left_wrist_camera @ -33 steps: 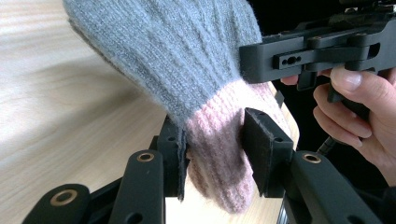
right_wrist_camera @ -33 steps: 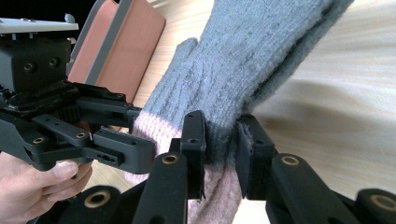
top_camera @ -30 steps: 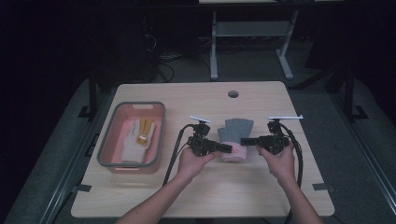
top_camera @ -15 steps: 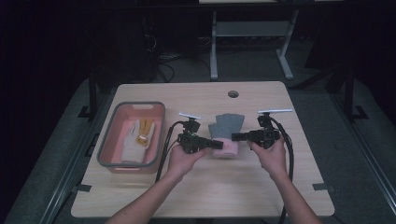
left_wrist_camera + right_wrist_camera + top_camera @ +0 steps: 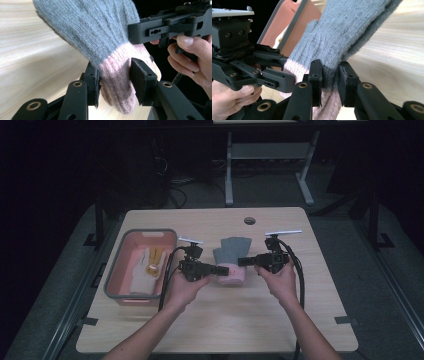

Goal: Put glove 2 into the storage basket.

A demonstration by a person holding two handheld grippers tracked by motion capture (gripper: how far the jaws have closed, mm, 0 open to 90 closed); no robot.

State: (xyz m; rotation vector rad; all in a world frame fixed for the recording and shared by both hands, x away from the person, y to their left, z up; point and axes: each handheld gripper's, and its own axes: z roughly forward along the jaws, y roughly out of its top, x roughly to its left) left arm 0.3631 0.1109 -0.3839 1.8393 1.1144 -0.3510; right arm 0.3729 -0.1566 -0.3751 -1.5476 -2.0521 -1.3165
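A grey knit glove (image 5: 232, 249) with a pink cuff (image 5: 231, 276) is held between my two grippers over the middle of the wooden table (image 5: 220, 320). My left gripper (image 5: 223, 269) comes in from the left, shut on the cuff. In the left gripper view both pads press the pink cuff (image 5: 117, 85), and the grey fingers of the glove (image 5: 95, 32) hang beyond. My right gripper (image 5: 243, 261) comes in from the right, shut on the glove. In the right gripper view its jaws pinch the knit (image 5: 347, 35) where grey meets pink.
A pink bin (image 5: 119, 272) with a grey rim stands at the table's left and holds a white and yellow glove (image 5: 150, 262). A round cable hole (image 5: 250, 220) lies near the far edge. A desk frame (image 5: 230, 170) stands beyond the table.
Both hands have moved left and slightly away from the person, carrying the glove along. Both grippers stay closed on it.
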